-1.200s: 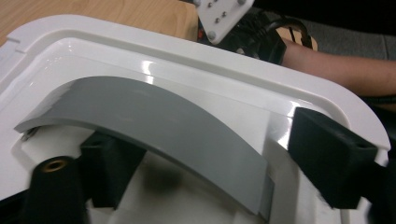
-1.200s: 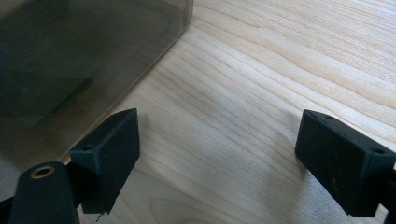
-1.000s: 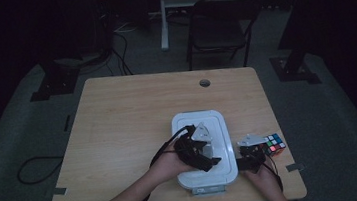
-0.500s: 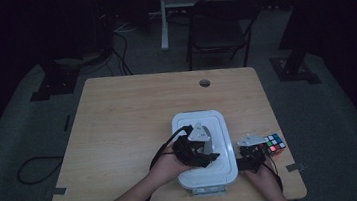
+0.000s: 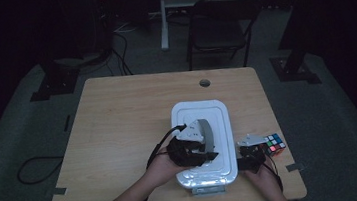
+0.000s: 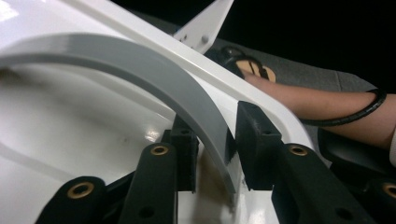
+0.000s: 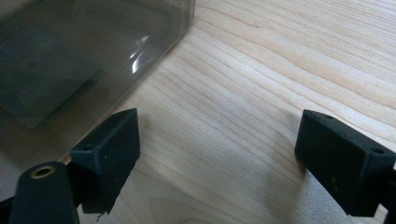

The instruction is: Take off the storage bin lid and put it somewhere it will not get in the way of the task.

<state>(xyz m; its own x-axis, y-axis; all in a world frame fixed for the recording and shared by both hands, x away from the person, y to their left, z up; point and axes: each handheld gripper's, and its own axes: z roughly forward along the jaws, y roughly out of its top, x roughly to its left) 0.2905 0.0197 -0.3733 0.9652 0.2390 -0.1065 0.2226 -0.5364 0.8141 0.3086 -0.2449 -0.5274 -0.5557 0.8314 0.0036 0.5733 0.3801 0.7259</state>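
Already the grey handle (image 6: 154, 74) of the white box (image 5: 207, 178), near the table's front edge, is clamped by the left gripper (image 6: 212, 149), its jaws having just been closing; lifting remains. Beside it, the right gripper (image 7: 219, 158) is held agape over bare wood, the puzzle cube (image 5: 274, 144) beyond untouched.

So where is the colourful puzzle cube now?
In the high view, the colourful puzzle cube lies on the wooden table near its right front corner, beside the right gripper.
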